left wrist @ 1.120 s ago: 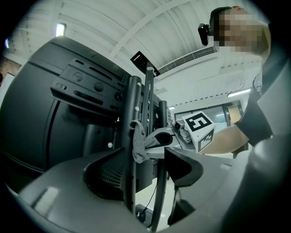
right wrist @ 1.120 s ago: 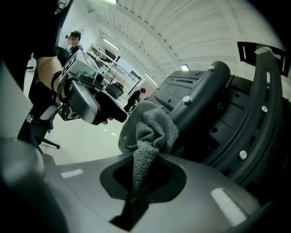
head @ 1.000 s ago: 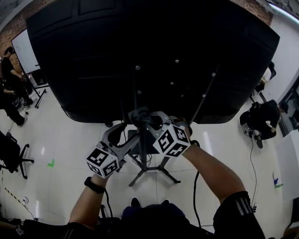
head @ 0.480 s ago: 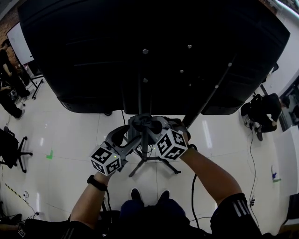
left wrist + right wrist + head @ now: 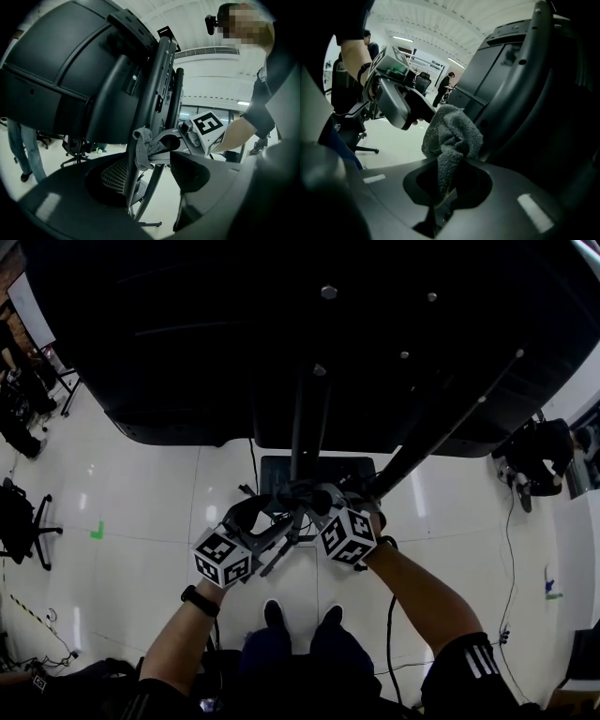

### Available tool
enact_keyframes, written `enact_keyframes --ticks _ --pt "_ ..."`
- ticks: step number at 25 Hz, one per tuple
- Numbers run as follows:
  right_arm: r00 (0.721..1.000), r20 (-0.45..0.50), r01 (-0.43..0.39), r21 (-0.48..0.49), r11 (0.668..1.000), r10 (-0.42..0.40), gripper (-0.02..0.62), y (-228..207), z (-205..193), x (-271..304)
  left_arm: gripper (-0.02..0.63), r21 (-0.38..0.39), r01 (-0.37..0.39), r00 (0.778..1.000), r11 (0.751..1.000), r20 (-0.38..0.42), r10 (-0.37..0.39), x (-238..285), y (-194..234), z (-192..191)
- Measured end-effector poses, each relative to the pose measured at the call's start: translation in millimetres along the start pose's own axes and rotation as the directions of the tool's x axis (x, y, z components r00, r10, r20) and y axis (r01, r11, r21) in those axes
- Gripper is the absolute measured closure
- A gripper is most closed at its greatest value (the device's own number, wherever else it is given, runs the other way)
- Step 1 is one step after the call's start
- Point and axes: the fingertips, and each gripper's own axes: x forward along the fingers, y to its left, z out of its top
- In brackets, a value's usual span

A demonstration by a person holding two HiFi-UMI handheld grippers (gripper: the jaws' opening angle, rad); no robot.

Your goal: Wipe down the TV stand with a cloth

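The black TV stand's pole (image 5: 306,423) rises behind the big dark TV back (image 5: 187,334). My right gripper (image 5: 305,499) is shut on a crumpled grey cloth (image 5: 452,136) and holds it against the pole (image 5: 520,89). From the left gripper view the cloth (image 5: 143,150) drapes over the pole (image 5: 154,93), with the right gripper (image 5: 165,143) behind it. My left gripper (image 5: 267,514) stands open, one jaw on each side of the thin pole (image 5: 135,180), apart from it. The right gripper view shows the left gripper (image 5: 398,105) just past the cloth.
A dark tray plate (image 5: 281,472) sits low on the stand above the white tiled floor (image 5: 141,512). Office chairs (image 5: 19,521) and people (image 5: 23,399) are at the left, another seated person (image 5: 539,456) at the right. A cable (image 5: 392,615) runs over the floor.
Both grippers and the cloth have slid lower in the head view, staying on the pole. The TV back now fills more of the frame and the stand's legs are hidden.
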Motion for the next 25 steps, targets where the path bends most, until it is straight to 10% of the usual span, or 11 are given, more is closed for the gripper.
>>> enact_keyframes --ticks 25 --pt "0.987 -0.141 -0.054 0.153 0.987 0.076 0.569 123.1 -164.2 147.3 0.284 -0.151 0.008 0.978 0.988 -0.205 -0.040 44.3 69.3 -233.0"
